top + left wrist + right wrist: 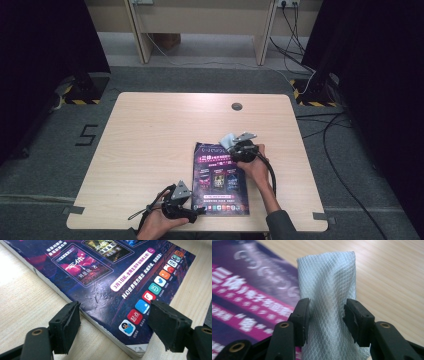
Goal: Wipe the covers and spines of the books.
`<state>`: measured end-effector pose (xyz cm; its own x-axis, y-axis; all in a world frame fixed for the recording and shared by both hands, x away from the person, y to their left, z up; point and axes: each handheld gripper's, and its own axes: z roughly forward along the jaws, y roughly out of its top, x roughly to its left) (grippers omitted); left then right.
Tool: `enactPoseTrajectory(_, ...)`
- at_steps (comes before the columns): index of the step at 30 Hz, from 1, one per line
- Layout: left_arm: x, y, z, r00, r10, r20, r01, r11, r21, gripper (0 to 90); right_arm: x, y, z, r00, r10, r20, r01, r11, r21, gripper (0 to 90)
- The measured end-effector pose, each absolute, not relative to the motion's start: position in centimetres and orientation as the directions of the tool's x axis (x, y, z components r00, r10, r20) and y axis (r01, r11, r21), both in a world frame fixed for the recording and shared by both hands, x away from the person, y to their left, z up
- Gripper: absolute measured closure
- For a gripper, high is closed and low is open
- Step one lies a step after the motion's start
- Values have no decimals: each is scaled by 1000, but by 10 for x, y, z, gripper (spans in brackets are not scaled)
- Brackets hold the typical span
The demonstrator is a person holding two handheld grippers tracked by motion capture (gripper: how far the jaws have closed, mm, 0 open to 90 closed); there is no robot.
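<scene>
Table (pixel 150 150): light wood; bears all items.
Magazine (pixel 220 179): purple cover, flat, near front edge, right of centre.
Left gripper (pixel 113 326): jaws apart, straddling magazine's near corner; pads just beside its edges, whether they press cannot be told.
Right gripper (pixel 325 315): jaws part-open, white cloth between them, grip slack.
Cloth (pixel 328 290): folded strip at magazine's far right corner.

black jaws, brass rivets; grey top plate (pixel 182 189); dark sleeve (pixel 281 224).
</scene>
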<state>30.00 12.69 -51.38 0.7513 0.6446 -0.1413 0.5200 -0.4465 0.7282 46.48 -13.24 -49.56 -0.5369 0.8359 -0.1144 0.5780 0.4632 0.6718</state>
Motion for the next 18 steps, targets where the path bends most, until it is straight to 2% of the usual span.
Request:
enactPoseTrajectory(2, 300, 127, -514, 751, 645, -142, 521, -446, 728, 246, 465, -138, -495, -510, 852, -116, 593, 445, 671, 529)
enactPoseTrajectory(5, 300, 127, -514, 751, 645, -142, 522, -446, 727, 246, 466, -137, -491, -499, 858, -121, 612, 448, 652, 463)
enactPoseTrajectory(6, 300, 127, -514, 751, 645, -143, 521, -445, 728, 246, 465, -137, -490, -496, 863, -97, 621, 430, 655, 465)
enactPoseTrajectory(9, 300, 127, -514, 752, 643, -145, 519, -442, 732, 246, 462, -136, -485, -525, 845, -99, 590, 445, 673, 511)
enactPoseTrajectory(11, 300, 127, -514, 752, 643, -145, 519, -441, 732, 247, 462, -134, -488, -551, 826, -121, 584, 485, 651, 551)
enactPoseTrajectory(12, 300, 127, -514, 752, 643, -145, 519, -441, 732, 247, 462, -132, -491, -553, 820, -151, 580, 508, 636, 563)
enactPoseTrajectory(18, 300, 128, -514, 754, 641, -145, 518, -444, 731, 246, 460, -123, -493, -545, 824, -158, 574, 504, 646, 596)
